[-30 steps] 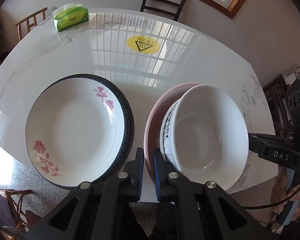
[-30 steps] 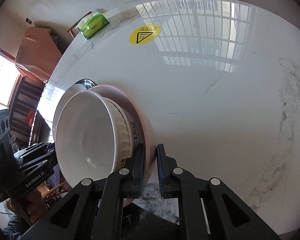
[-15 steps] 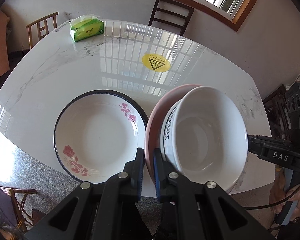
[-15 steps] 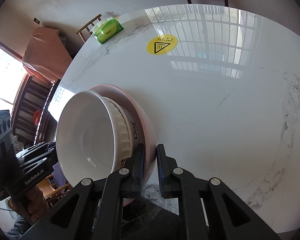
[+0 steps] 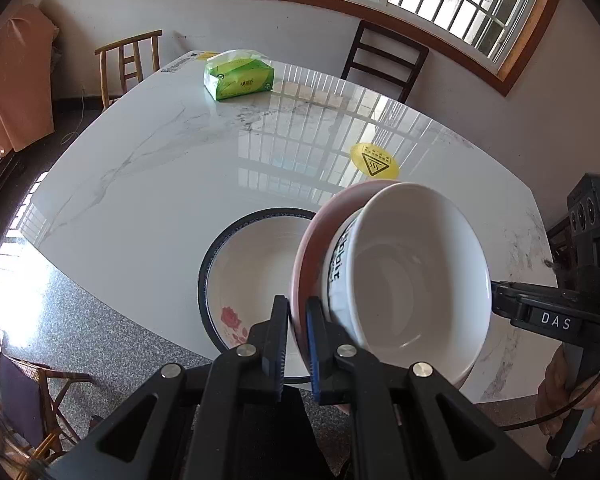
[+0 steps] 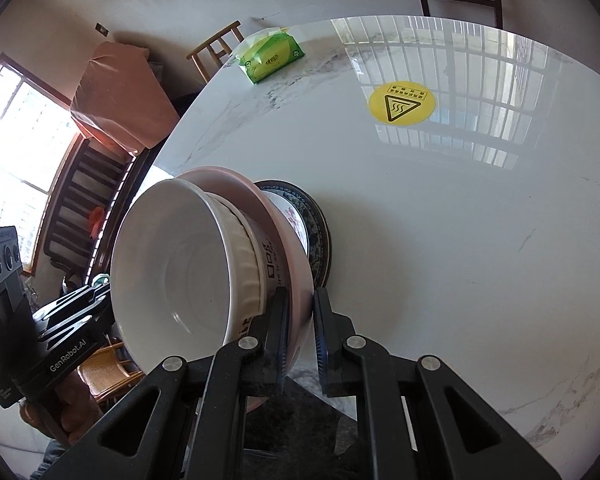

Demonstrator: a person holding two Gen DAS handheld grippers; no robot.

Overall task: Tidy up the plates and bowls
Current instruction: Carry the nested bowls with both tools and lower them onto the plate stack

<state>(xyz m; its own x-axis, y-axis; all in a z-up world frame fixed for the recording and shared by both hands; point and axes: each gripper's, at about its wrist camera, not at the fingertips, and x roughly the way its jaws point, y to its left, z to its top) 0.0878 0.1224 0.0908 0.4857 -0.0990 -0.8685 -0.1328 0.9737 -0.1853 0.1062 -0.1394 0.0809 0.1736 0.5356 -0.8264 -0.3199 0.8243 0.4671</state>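
A white bowl (image 5: 412, 284) with black lettering sits inside a pink bowl (image 5: 306, 252). Both are held in the air above the table's near edge. My left gripper (image 5: 297, 340) is shut on the pink bowl's rim on one side. My right gripper (image 6: 300, 328) is shut on the pink bowl's rim (image 6: 296, 256) on the other side; the white bowl (image 6: 180, 264) shows there too. A wide white plate with a dark rim and pink flowers (image 5: 252, 280) lies on the table, partly under the stack, and shows in the right wrist view (image 6: 316, 224).
The white marble table (image 5: 160, 184) carries a green tissue pack (image 5: 238, 78) at the far side and a round yellow warning sticker (image 5: 374, 161). Chairs (image 5: 130, 60) stand around the table. Its near edge lies just under the grippers.
Both grippers have lifted the stacked bowls up and back. The flowered plate now looks smaller and sits partly under the stack. More of the room shows.
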